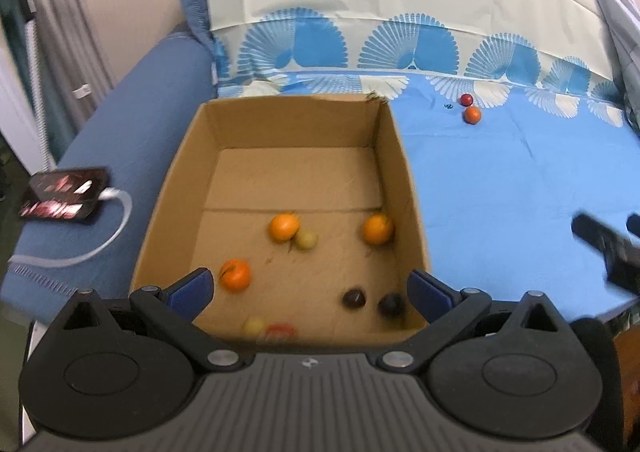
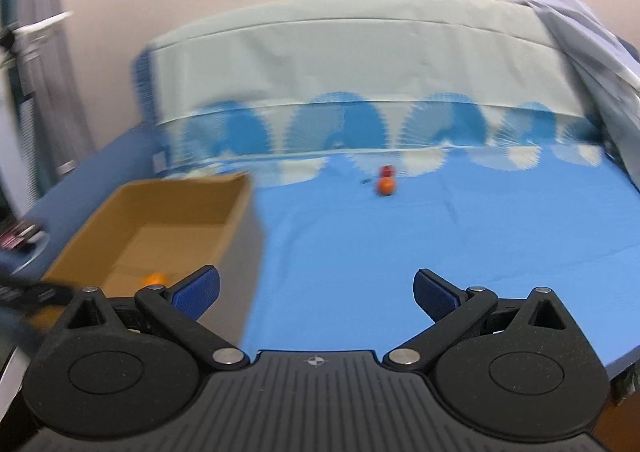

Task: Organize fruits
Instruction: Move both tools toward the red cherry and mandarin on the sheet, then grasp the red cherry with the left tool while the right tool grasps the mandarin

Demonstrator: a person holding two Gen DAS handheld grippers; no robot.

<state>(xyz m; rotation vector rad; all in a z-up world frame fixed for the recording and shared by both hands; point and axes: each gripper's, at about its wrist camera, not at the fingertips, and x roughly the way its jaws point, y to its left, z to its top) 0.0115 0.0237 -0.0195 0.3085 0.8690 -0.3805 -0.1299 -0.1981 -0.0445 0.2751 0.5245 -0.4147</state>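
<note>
An open cardboard box [image 1: 396, 155] stands on the blue cloth and holds several fruits: three oranges [image 1: 285, 227], two dark plums [image 1: 354, 298], pale yellow fruits [image 1: 306, 240] and a blurred red one [image 1: 280, 332]. My left gripper [image 1: 310, 288] hovers open over the box's near edge with nothing between its fingers. Far back on the cloth lie an orange [image 1: 472, 115] and a red fruit [image 1: 466, 99], touching each other. In the blurred right wrist view the same orange [image 2: 386, 185] and red fruit [image 2: 387, 171] lie ahead. My right gripper [image 2: 316, 292] is open and empty above the cloth, right of the box [image 2: 236, 219].
A phone [image 1: 66, 193] with a white cable lies on the blue sofa arm left of the box. The patterned cloth [image 1: 520, 187] covers the seat and backrest. A grey garment [image 2: 608, 83] hangs at the far right. My right gripper shows as a dark blur [image 1: 612, 248].
</note>
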